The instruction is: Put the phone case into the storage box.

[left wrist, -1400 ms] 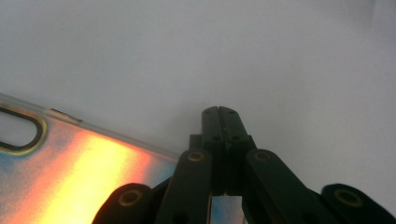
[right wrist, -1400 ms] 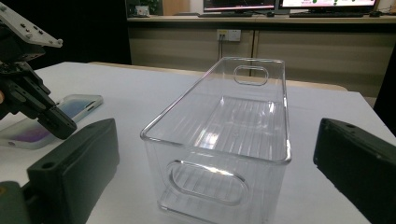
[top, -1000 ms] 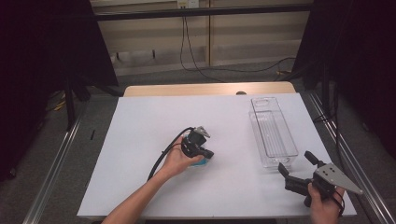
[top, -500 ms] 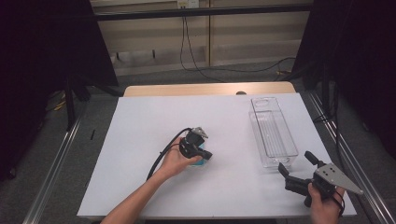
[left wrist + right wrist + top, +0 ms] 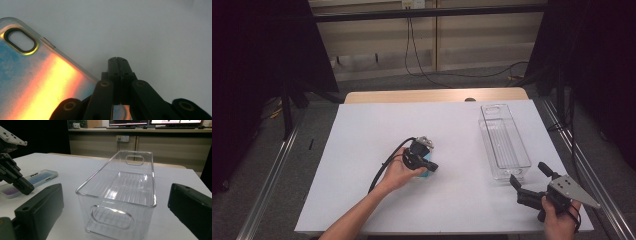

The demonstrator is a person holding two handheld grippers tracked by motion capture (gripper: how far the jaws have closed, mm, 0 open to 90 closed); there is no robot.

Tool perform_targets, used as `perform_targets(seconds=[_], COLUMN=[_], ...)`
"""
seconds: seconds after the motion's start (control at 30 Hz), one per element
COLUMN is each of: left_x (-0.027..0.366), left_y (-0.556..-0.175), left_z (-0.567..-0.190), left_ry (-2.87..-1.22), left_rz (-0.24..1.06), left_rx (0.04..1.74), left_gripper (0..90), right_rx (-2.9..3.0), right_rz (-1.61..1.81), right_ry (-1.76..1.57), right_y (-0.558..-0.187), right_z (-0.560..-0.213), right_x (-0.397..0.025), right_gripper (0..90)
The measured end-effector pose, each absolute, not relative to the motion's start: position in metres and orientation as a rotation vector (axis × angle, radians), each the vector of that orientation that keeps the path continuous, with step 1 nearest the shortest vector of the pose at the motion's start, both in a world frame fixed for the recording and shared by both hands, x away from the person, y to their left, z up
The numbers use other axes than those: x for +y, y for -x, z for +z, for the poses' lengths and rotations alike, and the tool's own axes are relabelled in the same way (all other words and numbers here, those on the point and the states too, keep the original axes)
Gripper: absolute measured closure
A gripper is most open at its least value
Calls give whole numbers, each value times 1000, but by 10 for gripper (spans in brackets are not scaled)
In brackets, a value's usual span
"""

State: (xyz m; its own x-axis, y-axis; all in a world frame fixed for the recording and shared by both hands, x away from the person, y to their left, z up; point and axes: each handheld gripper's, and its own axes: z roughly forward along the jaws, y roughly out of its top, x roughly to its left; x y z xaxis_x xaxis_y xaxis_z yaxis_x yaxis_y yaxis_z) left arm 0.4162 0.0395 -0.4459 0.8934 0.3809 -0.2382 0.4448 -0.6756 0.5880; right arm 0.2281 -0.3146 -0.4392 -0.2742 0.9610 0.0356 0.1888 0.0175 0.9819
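Although the left gripper [image 5: 430, 166] had its 2 black jaws pressed together at the near edge of the flat, translucent blue-and-orange phone case [image 5: 37, 85], the case lay flat on the white table [image 5: 362, 130], so the work looked barely begun. In the left gripper view the jaws met tip to tip just beside the case's edge, and whether they pinched that edge I could not tell. The likely job, lifting the case and carrying it right to the long clear plastic bin [image 5: 120, 192], seemed wholly left to do; the bin stood empty at the table's right side, well apart from the case.

The right gripper [image 5: 532, 187] waited near the bin's near end with its jaws spread wide, holding nothing.

The case was thin and glossy, with rounded corners, an oval dark-rimmed camera cut-out [image 5: 20, 41] at 1 end and a clear rim; it lay near the table's middle, under the left hand [image 5: 399, 172].
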Motion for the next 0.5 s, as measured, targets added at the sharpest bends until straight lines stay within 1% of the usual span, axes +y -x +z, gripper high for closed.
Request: perform_targets(seconds=[0.5], left_x=[44], left_y=[-415], left_z=[-445], left_ry=[-2393], left_rz=[-136], left_rx=[603], left_gripper=[900], right_rx=[1558], right_rz=[1328], right_ry=[-1213], right_y=[-228], right_z=[-439], right_x=[-314], right_gripper=[0])
